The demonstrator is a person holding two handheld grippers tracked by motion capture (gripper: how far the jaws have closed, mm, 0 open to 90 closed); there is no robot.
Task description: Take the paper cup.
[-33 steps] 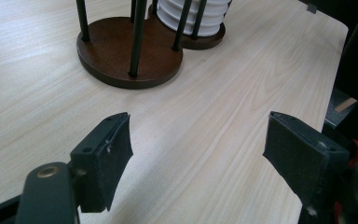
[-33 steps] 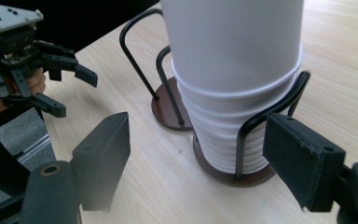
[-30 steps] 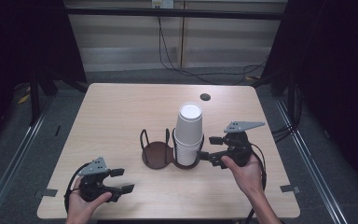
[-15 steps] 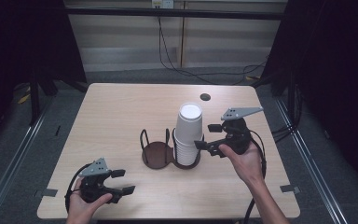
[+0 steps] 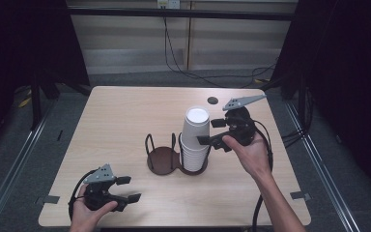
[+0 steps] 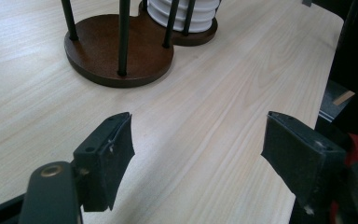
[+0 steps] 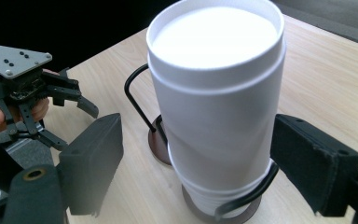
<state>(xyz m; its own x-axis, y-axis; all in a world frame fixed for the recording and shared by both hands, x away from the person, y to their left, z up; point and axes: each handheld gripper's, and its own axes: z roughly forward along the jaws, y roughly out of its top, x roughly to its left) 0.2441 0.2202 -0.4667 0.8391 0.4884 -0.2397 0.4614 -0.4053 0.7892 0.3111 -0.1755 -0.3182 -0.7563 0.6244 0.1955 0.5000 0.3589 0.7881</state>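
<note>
Stack of white paper cups (image 5: 195, 137) sits in right ring of brown two-ring wire holder (image 5: 163, 158). My right gripper (image 5: 214, 135) brackets top cup, jaws apart, not pressing. Left gripper (image 5: 126, 188) rests near table edge, jaws spread, empty.

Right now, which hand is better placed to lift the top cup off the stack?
Right. Its tongs already straddle the top cup, pads apart from its wall. The left tongs sit open near the table's front edge, away from the stack.

The left hand-held gripper (image 5: 125, 189) is sitting low at the lower left of the high view, jaws standing apart. The right hand-held gripper (image 5: 211, 131) is hovering right of centre, jaws seemingly open, forearm reaching up from the bottom edge.
</note>
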